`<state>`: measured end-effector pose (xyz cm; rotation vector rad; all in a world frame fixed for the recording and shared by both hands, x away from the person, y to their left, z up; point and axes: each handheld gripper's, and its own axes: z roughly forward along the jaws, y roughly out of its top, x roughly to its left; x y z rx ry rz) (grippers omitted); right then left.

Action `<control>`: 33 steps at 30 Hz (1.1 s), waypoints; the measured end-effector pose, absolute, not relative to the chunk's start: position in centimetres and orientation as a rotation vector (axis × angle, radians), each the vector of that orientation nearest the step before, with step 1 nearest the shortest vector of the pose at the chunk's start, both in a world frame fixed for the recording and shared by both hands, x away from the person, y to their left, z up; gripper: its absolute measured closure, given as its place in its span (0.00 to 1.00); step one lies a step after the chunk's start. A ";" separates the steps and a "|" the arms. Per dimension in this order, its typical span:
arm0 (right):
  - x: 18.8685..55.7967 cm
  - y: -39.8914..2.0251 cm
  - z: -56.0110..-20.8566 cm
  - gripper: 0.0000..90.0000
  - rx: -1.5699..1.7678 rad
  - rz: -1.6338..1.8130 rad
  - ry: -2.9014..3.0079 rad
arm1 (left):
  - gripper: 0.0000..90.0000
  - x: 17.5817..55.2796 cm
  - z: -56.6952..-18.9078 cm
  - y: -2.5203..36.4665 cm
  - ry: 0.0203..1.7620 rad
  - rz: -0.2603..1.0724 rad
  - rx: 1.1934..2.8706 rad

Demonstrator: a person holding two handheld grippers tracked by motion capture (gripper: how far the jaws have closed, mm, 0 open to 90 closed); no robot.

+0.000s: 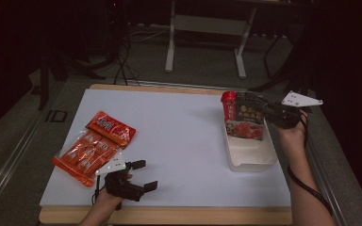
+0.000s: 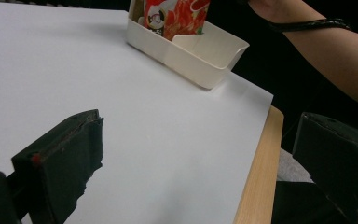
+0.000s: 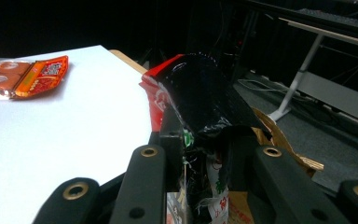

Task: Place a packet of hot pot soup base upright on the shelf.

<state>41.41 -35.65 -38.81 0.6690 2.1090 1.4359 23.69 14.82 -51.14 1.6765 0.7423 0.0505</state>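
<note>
Dark snack packet pinched over the white bin, apparently on its way in

High view: right gripper clamped on the glossy black-and-red foil snack packet just above the far end of the cream rectangular plastic bin, beside a red upright packet and a red-and-white packet standing inside; best lowered straight down into a free gap, kept upright, released only once seated; long axis looks roughly vertical, top edge up. Left gripper idle near the table's front edge, jaws apart, close to the orange multipack of snacks. Left gripper view: jaws wide apart over bare white tabletop, bin ahead. Right gripper view: jaws closed on the packet's crumpled dark foil, pointing away from the camera
</note>
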 end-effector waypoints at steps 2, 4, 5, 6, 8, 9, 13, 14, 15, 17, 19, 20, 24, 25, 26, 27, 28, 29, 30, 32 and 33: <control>41.4 -35.8 -39.0 0.82 0.685 1.447 2.096 | 0.02 23.7 -51.1 14.8 0.741 0.052 1.676; 41.5 -35.8 -39.4 0.81 0.711 1.429 2.113 | 0.02 23.6 -51.1 14.8 0.740 0.052 1.675; 41.6 -35.7 -39.7 0.81 0.723 1.401 2.141 | 0.02 23.6 -51.1 14.8 0.740 0.051 1.675; 41.7 -35.8 -40.0 0.80 0.731 1.397 2.146 | 0.02 23.6 -51.1 14.9 0.740 0.051 1.675; 41.5 -36.1 -40.1 0.79 0.765 1.427 2.132 | 0.02 23.7 -51.1 14.9 0.742 0.049 1.675; 41.5 -36.1 -40.1 0.76 0.773 1.416 2.132 | 0.02 23.7 -51.2 14.9 0.745 0.046 1.673; 41.4 -36.1 -39.9 0.69 0.822 1.378 2.120 | 0.02 23.8 -51.2 14.8 0.743 0.047 1.679; 41.4 -36.1 -39.8 0.68 0.831 1.373 2.124 | 0.02 23.8 -51.2 14.7 0.741 0.048 1.682; 41.3 -36.0 -39.7 0.66 0.844 1.365 2.127 | 0.02 23.7 -51.2 14.7 0.738 0.050 1.689; 41.0 -35.8 -39.4 0.61 0.876 1.340 2.125 | 0.02 23.7 -51.2 14.7 0.740 0.047 1.687; 40.7 -35.9 -39.0 0.54 0.906 1.377 2.097 | 0.02 23.7 -51.3 14.7 0.743 0.048 1.687; 40.5 -35.9 -38.7 0.50 0.912 1.391 2.083 | 0.02 23.8 -51.3 14.7 0.744 0.048 1.688; 39.6 -35.9 -36.8 0.47 0.891 1.423 2.038 | 0.02 23.8 -51.2 14.7 0.736 0.064 1.705; 39.4 -35.8 -36.4 0.47 0.885 1.420 2.036 | 0.02 23.8 -51.2 14.6 0.725 0.074 1.708; 39.2 -35.7 -36.0 0.46 0.881 1.419 2.032 | 0.02 23.8 -51.2 14.6 0.720 0.080 1.713; 39.2 -35.7 -36.0 0.46 0.881 1.419 2.032 | 0.02 23.8 -51.2 14.6 0.720 0.080 1.713; 39.0 -35.6 -35.6 0.46 0.877 1.427 2.034 | 0.02 23.8 -51.2 14.6 0.720 0.080 1.713; 38.5 -35.2 -34.9 0.45 0.874 1.418 2.031 | 0.02 23.7 -51.2 14.5 0.707 0.094 1.719; 38.2 -35.0 -34.7 0.44 0.868 1.430 2.034 | 0.02 23.7 -51.2 14.4 0.699 0.101 1.719; 38.0 -34.8 -34.6 0.43 0.871 1.431 2.035 | 0.02 23.7 -51.1 14.4 0.689 0.111 1.714; 37.7 -34.6 -34.4 0.41 0.870 1.419 2.034 | 0.02 23.6 -51.0 14.4 0.681 0.114 1.714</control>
